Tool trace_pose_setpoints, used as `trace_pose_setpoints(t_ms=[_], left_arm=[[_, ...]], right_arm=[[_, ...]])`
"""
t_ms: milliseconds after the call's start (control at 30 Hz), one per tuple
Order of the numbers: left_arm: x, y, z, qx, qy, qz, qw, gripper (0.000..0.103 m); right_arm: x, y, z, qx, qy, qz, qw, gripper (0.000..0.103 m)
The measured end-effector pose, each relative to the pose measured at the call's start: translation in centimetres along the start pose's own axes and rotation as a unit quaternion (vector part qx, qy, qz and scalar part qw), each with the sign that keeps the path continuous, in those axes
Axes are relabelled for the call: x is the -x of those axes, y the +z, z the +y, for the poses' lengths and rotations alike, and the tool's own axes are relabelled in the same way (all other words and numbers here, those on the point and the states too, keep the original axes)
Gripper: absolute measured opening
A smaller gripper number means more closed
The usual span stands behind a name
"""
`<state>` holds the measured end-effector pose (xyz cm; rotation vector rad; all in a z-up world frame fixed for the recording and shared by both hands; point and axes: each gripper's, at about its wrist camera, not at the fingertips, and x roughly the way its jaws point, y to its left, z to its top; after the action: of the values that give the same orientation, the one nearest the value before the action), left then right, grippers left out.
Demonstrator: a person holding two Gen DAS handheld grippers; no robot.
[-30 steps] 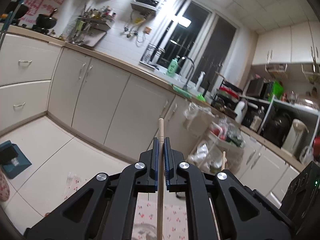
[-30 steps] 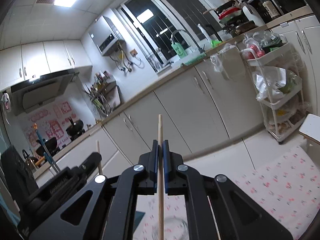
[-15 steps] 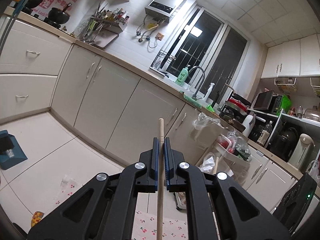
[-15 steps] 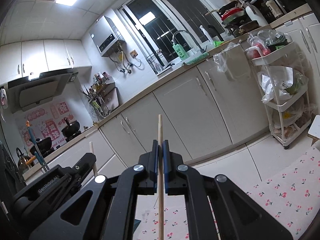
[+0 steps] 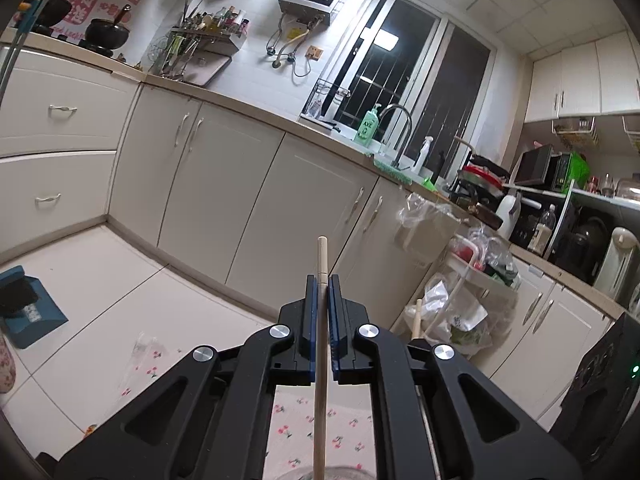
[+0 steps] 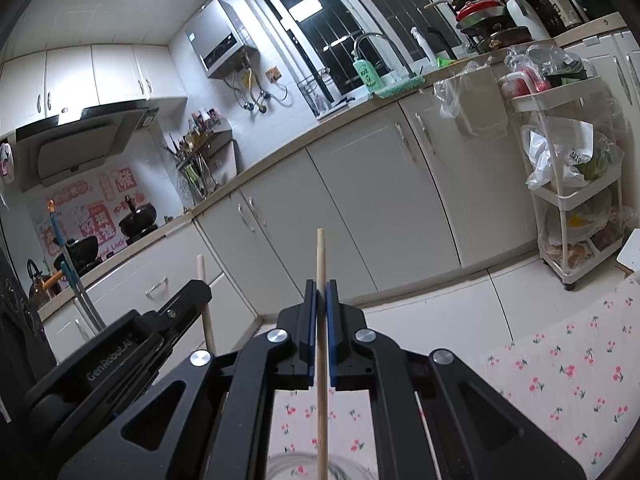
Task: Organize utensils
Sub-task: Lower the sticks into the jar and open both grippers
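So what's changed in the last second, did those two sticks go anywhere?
Not really. Both grippers tipped upward: each view shows less of the cherry-print cloth and more wall and window. The left gripper is shut on its chopstick as before, and the right gripper likewise on its own chopstick. Neither stick slid between the fingers, and nothing was let go.
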<state>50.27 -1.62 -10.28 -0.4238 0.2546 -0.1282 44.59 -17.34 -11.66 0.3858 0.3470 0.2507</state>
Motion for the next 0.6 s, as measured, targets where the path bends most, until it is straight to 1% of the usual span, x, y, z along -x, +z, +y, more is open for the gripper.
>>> trace_pose_setpoints(t_ms=[233,433,467,500,567,600], left_arm=[[1.8,-1.8,0.5,-0.025,0.004,0.032,0.9992,0.005],[3.9,-2.3,-0.2,-0.052,-0.006,0.054,0.9972,0.005],[4.3,-2.4,-0.4,-0.060,-0.006,0.059,0.9964,0.005],[4.9,-2.5,-0.5,-0.066,-0.006,0.062,0.9959,0.005],[5.8,-2.5,-0.7,-0.077,-0.008,0.075,0.9942,0.008],[6.4,-2.5,-0.7,-0.081,-0.007,0.081,0.9934,0.009]], right_arm=[[1.7,-1.4,0.3,0.011,-0.003,0.024,1.000,0.006],[3.8,-1.9,0.8,0.020,-0.002,0.045,0.999,0.006],[4.3,-2.0,0.8,0.023,-0.004,0.051,0.998,0.009],[4.7,-2.0,0.8,0.022,-0.006,0.054,0.998,0.020],[6.2,-1.9,0.5,0.018,-0.013,0.056,0.998,0.039],[6.8,-1.8,0.3,0.017,-0.015,0.056,0.998,0.040]])
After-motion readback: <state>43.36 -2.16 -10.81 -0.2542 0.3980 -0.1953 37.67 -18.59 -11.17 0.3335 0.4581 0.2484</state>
